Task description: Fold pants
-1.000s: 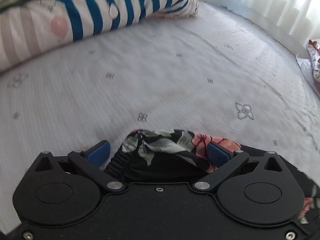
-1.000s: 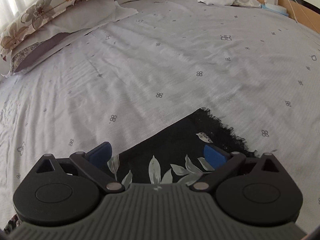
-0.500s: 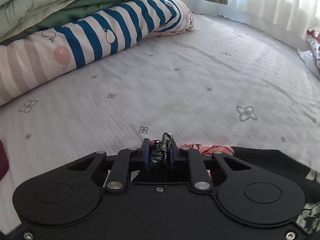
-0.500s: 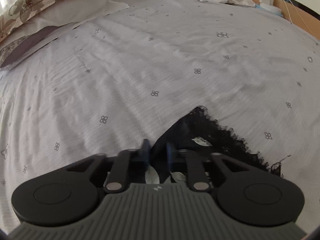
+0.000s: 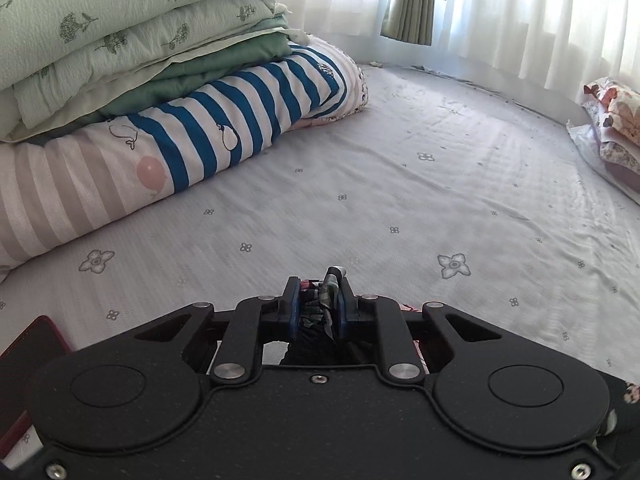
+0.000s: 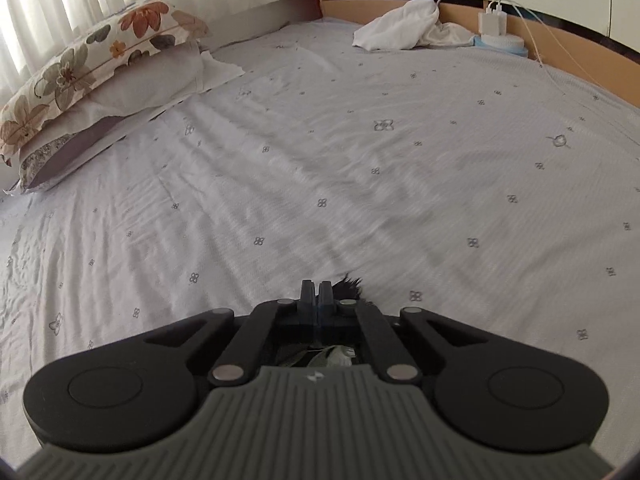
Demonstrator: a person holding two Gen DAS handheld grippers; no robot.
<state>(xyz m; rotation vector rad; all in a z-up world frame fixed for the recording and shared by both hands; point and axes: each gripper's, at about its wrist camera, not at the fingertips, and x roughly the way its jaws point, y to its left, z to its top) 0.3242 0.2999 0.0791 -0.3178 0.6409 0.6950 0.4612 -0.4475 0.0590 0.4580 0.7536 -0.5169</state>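
The pants are black with a leaf and pink flower print. My left gripper [image 5: 318, 300] is shut on a bunched edge of the pants [image 5: 329, 280], held above the bed sheet [image 5: 400, 184]; more printed fabric shows at the lower right. My right gripper [image 6: 316, 294] is shut on a frayed black edge of the pants [image 6: 352, 284], and leaf print shows under its linkage. Most of the pants hangs hidden below both gripper bodies.
Folded quilts and a striped blanket [image 5: 140, 92] are stacked at the left. A red phone [image 5: 24, 352] lies at the lower left. Floral pillows [image 6: 92, 64] lie at the far left, a white cloth [image 6: 404, 24] and charger [image 6: 496, 20] by the headboard.
Both grippers went from open around the pants' edges to shut on them, then lifted; the views now look higher across the bed and less fabric shows.
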